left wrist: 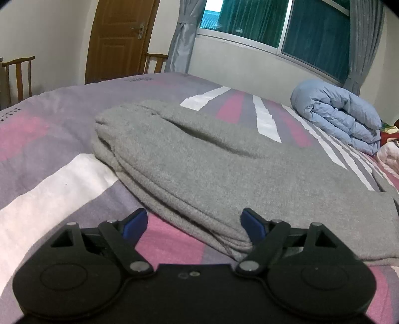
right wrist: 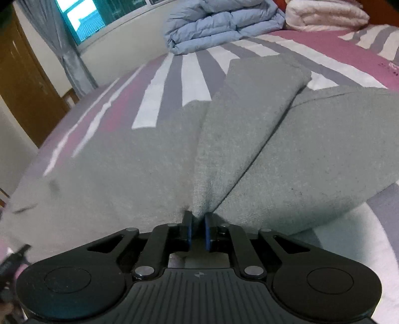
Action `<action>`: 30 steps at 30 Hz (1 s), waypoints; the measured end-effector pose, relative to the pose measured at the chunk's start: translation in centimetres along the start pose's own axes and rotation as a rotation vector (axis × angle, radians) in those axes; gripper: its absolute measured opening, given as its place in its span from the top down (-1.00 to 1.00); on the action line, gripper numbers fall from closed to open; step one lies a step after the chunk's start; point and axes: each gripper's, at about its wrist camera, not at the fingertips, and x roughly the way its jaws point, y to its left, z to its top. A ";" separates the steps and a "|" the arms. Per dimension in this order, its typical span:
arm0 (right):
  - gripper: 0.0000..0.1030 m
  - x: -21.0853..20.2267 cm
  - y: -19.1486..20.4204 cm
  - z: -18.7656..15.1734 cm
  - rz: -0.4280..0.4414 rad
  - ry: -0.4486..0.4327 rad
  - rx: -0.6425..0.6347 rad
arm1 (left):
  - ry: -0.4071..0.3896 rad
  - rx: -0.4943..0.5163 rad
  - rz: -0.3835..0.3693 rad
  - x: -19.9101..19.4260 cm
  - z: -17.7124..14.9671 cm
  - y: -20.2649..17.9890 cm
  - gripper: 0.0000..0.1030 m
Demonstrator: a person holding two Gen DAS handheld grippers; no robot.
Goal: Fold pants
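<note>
Left wrist view. Left gripper (left wrist: 194,221) spread wide, nothing between the pads, hanging low over the near edge of the bed (left wrist: 62,179). Right blue fingertip (left wrist: 251,224) at the near edge of the grey pants (left wrist: 199,162), apparently touching; left one over bare sheet. Pants lying folded in layers mid-bed, stacked edges facing the camera, a shallow dent on top. Risk: closing from here likely catches only some of the layers, so the stack would split when lifted. Count: one pair of pants, one blue duvet (left wrist: 336,114) at the far right edge of the bed, two wooden chairs beyond the far edge, one door, one window, two curtains.

Right wrist view. Right gripper (right wrist: 198,231) nearly pressed together, pinching a raised ridge of pants (right wrist: 124,162) fabric between the blue pads. Grip looks thin, on a narrow fold only. Risk: fabric may slip free on a pull, or the pull drags the lower layers askew. Count: one pair of pants, one blue duvet (right wrist: 219,25), one pale pink bundle (right wrist: 326,15) at the far right corner.
</note>
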 end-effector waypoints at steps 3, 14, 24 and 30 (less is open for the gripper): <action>-0.29 -1.0 1.1 2.0 -0.048 -0.090 -0.087 | -0.004 -0.004 0.002 0.2 -0.1 0.0 -0.51; 0.93 2.9 0.8 4.2 -0.183 -0.035 -0.287 | -0.008 -0.016 0.003 0.2 -0.2 0.1 -0.55; 0.82 -1.2 -4.9 -1.4 -0.107 -0.030 -0.069 | -0.017 -0.024 -0.009 0.0 -0.4 0.4 -0.55; -0.05 -1.6 -0.8 1.3 -0.178 -0.144 -0.315 | -0.015 -0.030 -0.015 0.0 -0.4 0.5 -0.55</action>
